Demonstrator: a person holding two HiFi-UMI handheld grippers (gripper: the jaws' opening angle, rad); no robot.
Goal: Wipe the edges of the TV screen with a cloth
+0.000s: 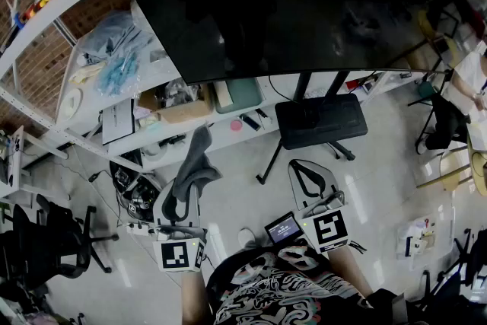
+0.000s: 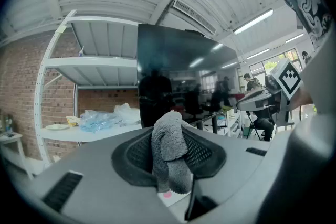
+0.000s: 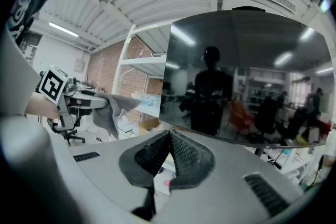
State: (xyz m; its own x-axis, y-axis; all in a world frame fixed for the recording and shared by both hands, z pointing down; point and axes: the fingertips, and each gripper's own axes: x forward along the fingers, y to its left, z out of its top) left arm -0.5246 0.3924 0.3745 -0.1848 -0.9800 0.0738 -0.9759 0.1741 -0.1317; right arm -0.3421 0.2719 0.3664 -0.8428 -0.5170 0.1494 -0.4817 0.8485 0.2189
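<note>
TV screen (image 1: 304, 4) looms dark overhead, well apart from both tools. The left hand-held gripper (image 2: 173, 131) pinches the grey cloth (image 2: 169, 165); the right hand-held gripper (image 3: 169, 135) is closed, empty. I'd raise the cloth to the bottom edge, press lightly, and drag slowly along it.

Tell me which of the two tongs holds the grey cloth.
The left tongs: they are shut on the grey cloth, while the right tongs are shut on nothing.

Cluttered workshop: brick wall (image 2: 21, 97), metal shelving (image 2: 97, 63)

Grey cloth (image 2: 169, 136) — bunched, clamped in left gripper (image 2: 173, 150); TV screen (image 1: 289, 4) — dark, upright.
</note>
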